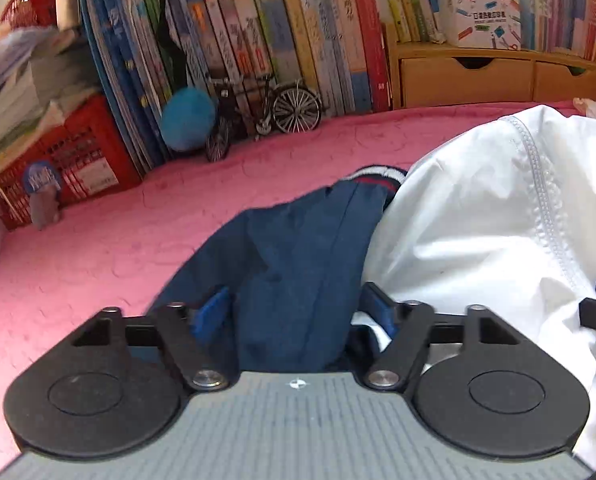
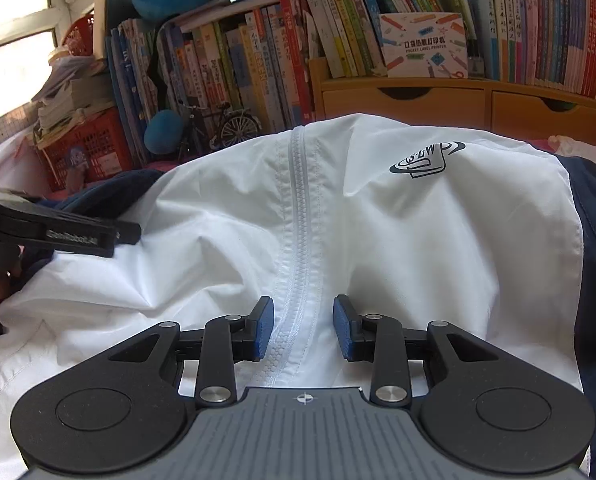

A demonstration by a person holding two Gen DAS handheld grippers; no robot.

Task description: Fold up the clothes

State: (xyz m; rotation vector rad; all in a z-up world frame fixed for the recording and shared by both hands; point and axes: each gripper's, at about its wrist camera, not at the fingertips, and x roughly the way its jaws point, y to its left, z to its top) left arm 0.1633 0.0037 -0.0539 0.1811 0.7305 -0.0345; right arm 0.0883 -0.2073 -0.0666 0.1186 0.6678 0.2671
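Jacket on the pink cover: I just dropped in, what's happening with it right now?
A person is folding a white jacket with navy sleeves on the pink cover, one gripper in each hand. The right gripper sits at the near hem with the zipper strip between its pads, apparently pinching the fabric. The left gripper is over the navy sleeve, with a fold of it between the jaws; a firm grip isn't clear. The jacket lies rumpled, not yet folded.

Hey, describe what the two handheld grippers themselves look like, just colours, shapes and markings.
Both the left gripper and right gripper look alike: a ribbed grey body with a small white compass-like mark, two round black discs, black linkage arms with silver pivot pins, and textured blue fingertip pads.
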